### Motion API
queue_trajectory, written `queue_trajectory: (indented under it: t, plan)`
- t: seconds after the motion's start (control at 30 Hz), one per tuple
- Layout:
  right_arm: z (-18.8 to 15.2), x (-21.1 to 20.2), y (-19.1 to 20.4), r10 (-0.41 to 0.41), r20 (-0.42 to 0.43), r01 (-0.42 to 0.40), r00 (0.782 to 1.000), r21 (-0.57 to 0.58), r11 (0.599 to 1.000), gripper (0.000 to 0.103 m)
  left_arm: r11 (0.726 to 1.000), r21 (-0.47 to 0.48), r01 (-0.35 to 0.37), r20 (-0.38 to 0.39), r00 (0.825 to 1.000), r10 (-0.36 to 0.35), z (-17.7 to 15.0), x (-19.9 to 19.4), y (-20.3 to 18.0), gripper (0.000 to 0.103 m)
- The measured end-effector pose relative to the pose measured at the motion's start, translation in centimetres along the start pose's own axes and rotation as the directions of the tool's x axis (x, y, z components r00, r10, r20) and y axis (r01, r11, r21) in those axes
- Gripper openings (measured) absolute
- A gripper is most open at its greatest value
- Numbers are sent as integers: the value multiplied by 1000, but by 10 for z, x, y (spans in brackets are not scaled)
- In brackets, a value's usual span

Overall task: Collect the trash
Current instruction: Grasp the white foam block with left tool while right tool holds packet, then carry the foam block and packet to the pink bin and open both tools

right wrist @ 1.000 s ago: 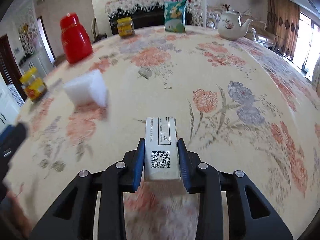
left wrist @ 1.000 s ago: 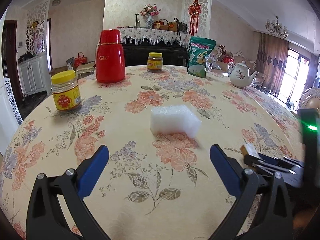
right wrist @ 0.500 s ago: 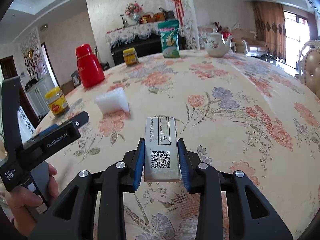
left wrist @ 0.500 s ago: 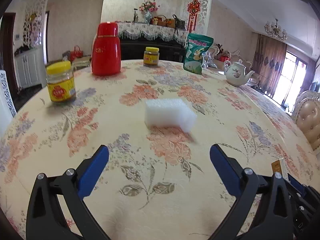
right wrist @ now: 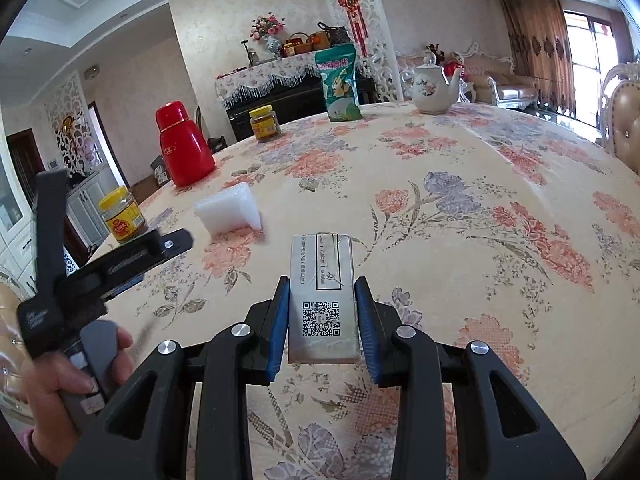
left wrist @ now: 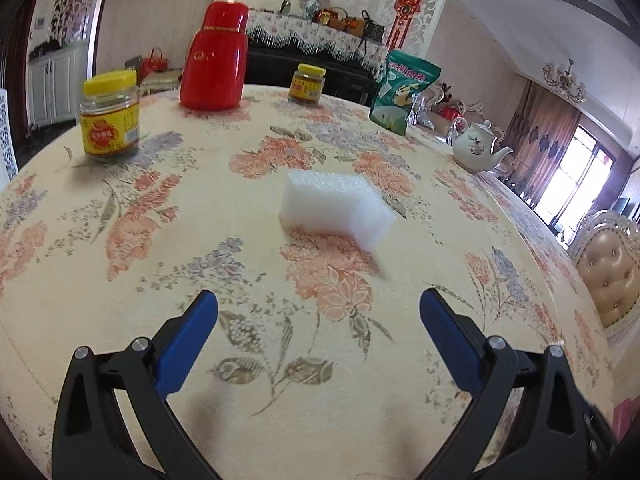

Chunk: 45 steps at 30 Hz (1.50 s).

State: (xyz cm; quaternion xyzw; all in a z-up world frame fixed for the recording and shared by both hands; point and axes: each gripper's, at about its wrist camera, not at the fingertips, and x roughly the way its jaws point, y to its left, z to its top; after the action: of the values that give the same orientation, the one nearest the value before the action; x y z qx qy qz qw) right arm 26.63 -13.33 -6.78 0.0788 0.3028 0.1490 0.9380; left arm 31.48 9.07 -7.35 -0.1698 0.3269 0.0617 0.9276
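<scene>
Carton [right wrist: 322,300]: small grey box with a QR code, clamped between the right claw's [right wrist: 322,316] blue pads, held above the worktop [right wrist: 460,184].
Foam [left wrist: 332,206]: white block lying on the worktop, ahead of the left claw [left wrist: 318,308], apart from it.
Left claw: jaws spread wide, nothing between them.
Near jar [left wrist: 110,116]: glass, yellow lid on, dark contents behind a yellow label; left edge of the worktop.
Far jar [left wrist: 307,84]: same kind, lid on, beside the flask.
Flask [left wrist: 214,58]: red, capped; contents hidden.
Bag [left wrist: 400,94]: green pouch, upright, sealed.
Teapot [left wrist: 478,148]: white, floral, lid on.
</scene>
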Motion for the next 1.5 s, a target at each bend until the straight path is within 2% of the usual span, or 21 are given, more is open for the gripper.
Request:
queue_trajectory:
  t: [0.13, 0.27, 0.4, 0.67, 0.7, 0.77, 0.87, 0.97, 1.1, 1.2, 1.37, 1.5]
  plan:
    - [2, -7, -2, -2, 28, 2, 1000, 15, 1000, 33, 1000, 4, 6, -49, 999, -6, 17, 23, -11, 98]
    - [3, -8, -6, -5, 34, 3, 999, 38, 999, 33, 999, 40, -17, -66, 998, 19, 36, 47, -26, 98]
    - [3, -9, -6, -8, 39, 7, 999, 38, 999, 33, 993, 91, -77, -85, 993, 85, 50, 78, -40, 98]
    - [3, -6, -10, -4, 28, 2, 1000, 58, 998, 33, 982, 113, -152, -101, 981, 163, 63, 116, -43, 98]
    - [2, -6, -10, -3, 28, 2, 1000, 57, 998, 33, 982, 111, -151, -108, 981, 163, 64, 120, -40, 97]
    - [2, -6, -9, -2, 28, 0, 1000, 55, 998, 33, 983, 104, -151, -102, 982, 161, 62, 122, -36, 82]
    - [2, -5, -8, 1, 21, -2, 1000, 54, 999, 33, 988, 121, -97, -82, 991, 107, 55, 109, -36, 78]
    - [1, -4, -8, 3, 16, -4, 1000, 51, 999, 33, 989, 138, -57, -30, 998, 62, 45, 82, -41, 77]
    - [1, -2, -7, -4, 12, 4, 1000, 44, 999, 33, 988, 153, 5, -1, 1000, -5, 28, 43, -42, 77]
    - [0, 1, -8, -15, 5, 15, 1000, 44, 999, 33, 980, 199, 20, 22, 999, -25, 12, 13, -43, 77]
    - [0, 0, -11, -21, 8, 21, 1000, 51, 998, 33, 974, 225, 30, 61, 997, -44, -6, -27, -36, 77]
    - [-1, -2, -12, -13, 18, 12, 1000, 58, 998, 33, 968, 248, 28, 76, 996, -49, -21, -48, -33, 77]
